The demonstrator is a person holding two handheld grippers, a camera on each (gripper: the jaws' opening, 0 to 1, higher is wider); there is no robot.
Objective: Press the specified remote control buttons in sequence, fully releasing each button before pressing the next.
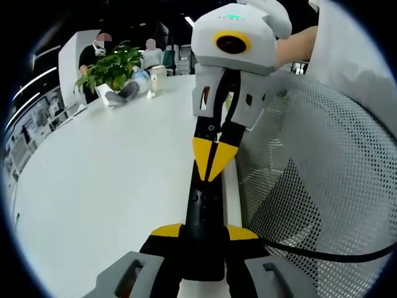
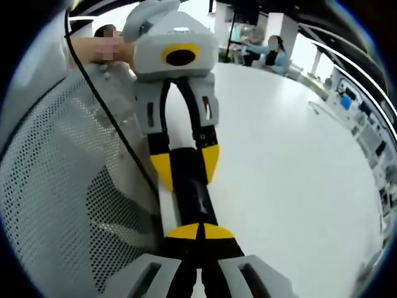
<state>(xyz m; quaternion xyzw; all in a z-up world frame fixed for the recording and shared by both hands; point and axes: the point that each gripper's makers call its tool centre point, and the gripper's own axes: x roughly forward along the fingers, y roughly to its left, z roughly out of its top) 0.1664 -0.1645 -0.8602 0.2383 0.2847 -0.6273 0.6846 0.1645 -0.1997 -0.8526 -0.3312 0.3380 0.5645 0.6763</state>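
- Remote (image 1: 203, 214) lies along white surface (image 1: 93, 186) edge, clamped by left tool (image 1: 203, 234).
- Right tool (image 1: 214, 160), jaws closed together, tips on remote; press straight down, lift fully off.

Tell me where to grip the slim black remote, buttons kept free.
By its two long side edges at one end, coming in along its length. The slim black remote lies flat and narrow on the white table; the left gripper straddles it that way, leaving the top face to the right gripper.
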